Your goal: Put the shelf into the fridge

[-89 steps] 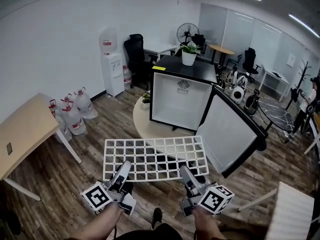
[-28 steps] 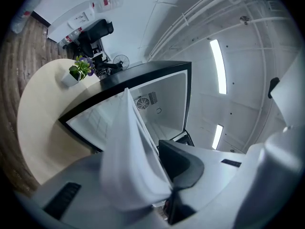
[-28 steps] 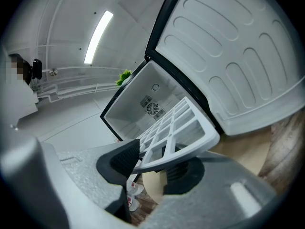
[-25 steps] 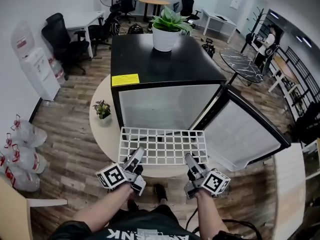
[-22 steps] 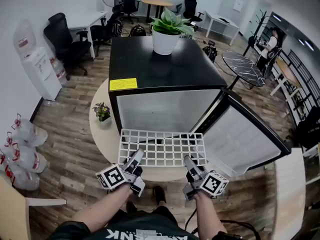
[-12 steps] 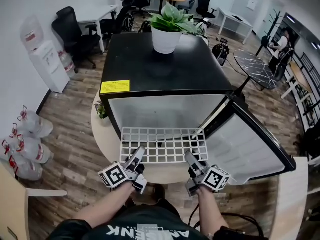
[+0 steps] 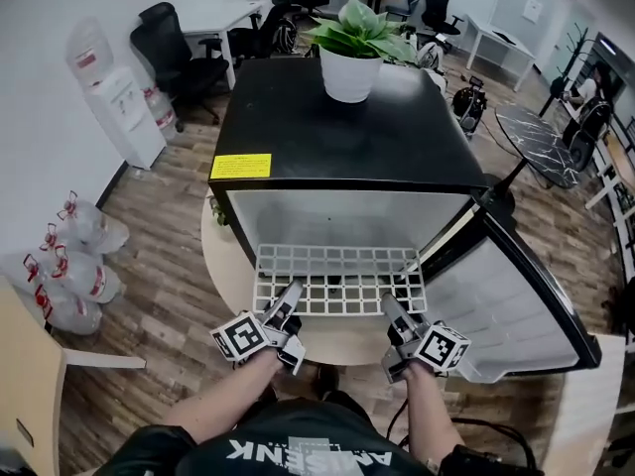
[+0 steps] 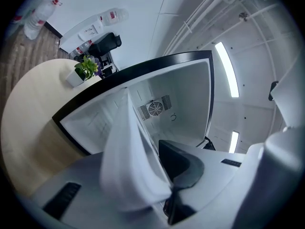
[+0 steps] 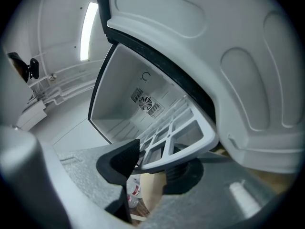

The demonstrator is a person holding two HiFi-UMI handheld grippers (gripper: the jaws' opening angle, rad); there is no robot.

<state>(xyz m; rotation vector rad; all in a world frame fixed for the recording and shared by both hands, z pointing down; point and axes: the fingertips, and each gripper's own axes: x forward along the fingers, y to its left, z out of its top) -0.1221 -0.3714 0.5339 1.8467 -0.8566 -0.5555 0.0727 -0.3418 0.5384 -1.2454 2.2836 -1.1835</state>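
Near edge of one shelf (image 7: 340, 279) partly covered by two tools, left tool (image 7: 291, 296) and right tool (image 7: 394, 306), both clenched on it; shelf held at mouth of one fridge (image 7: 342, 137).

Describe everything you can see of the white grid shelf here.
The shelf is a flat white lattice of square cells with a thicker rim, plastic-looking. It lies roughly level, long side across, its far edge at the mouth of the open fridge. Its near edge is clamped by the left tongs and right tongs, one toward each corner. Nothing rests on it.
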